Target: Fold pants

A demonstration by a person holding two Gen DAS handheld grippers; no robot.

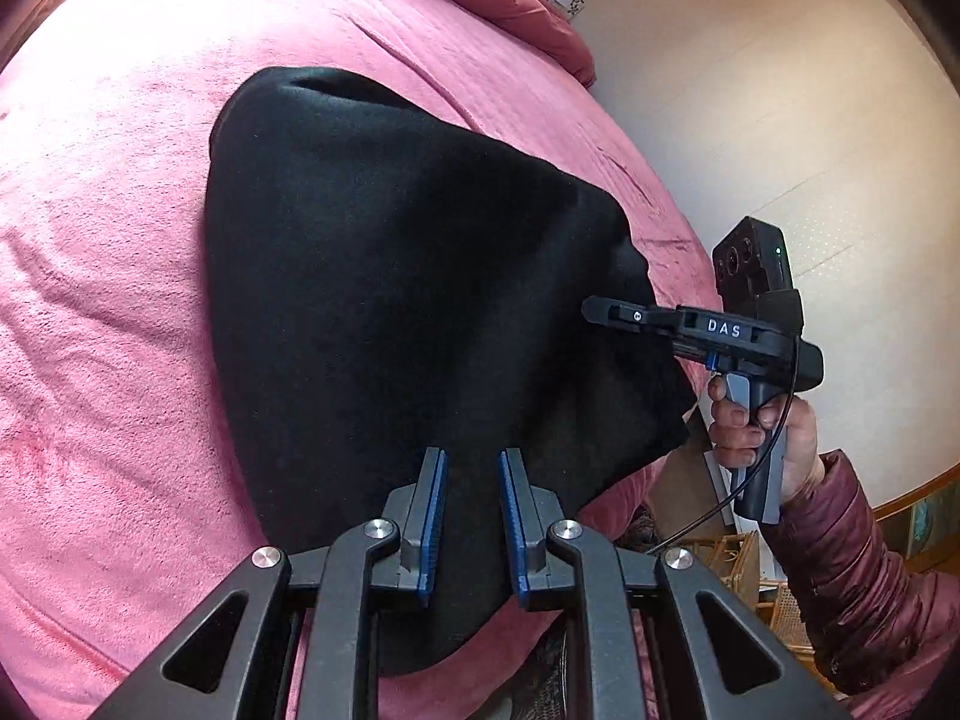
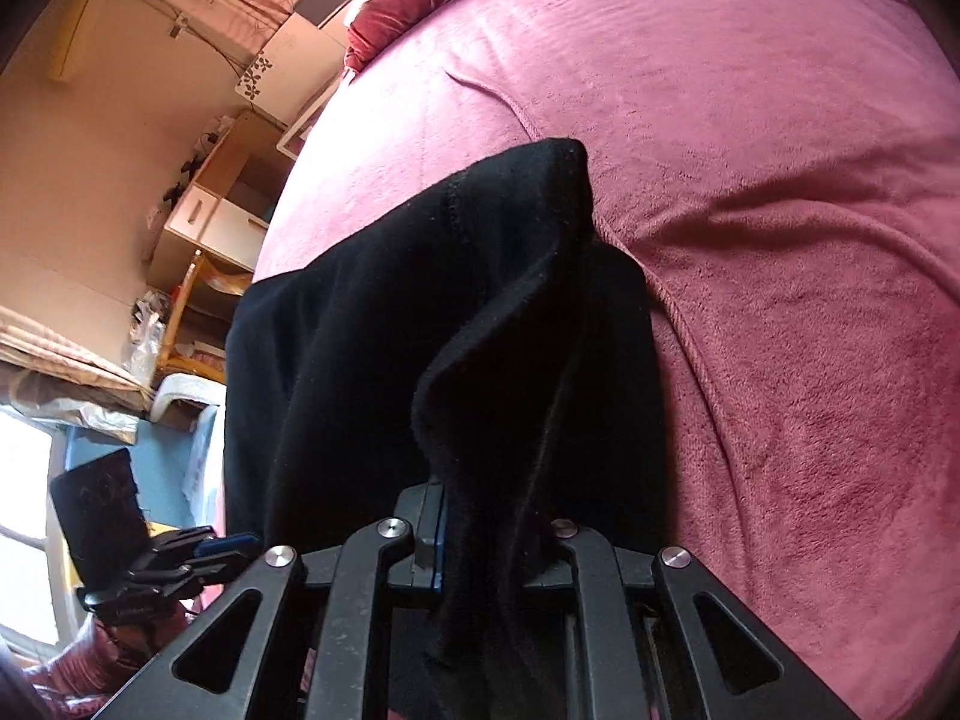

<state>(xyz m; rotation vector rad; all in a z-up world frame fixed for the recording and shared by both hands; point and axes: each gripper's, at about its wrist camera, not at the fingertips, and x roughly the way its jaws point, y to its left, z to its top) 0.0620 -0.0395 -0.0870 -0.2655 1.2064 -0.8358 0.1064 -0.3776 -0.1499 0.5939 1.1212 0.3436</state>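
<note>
Pants (image 1: 384, 300) pinched at right of frame by right gripper (image 1: 600, 309), left gripper (image 1: 473, 480) spread, for lifting edge over pink blanket (image 1: 108, 300).

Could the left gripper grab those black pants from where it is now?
Probably yes. The left gripper is open, its fingers right over the pants near their edge, nothing between. The right gripper already grips another part of the cloth, off to the side, leaving the way free.

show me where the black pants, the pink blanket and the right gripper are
black pants (image 1: 390, 300), left wrist view, middle of the fabric
pink blanket (image 1: 108, 300), left wrist view, bare part
right gripper (image 1: 600, 309), left wrist view, jaws' tip at the pants' edge
</note>
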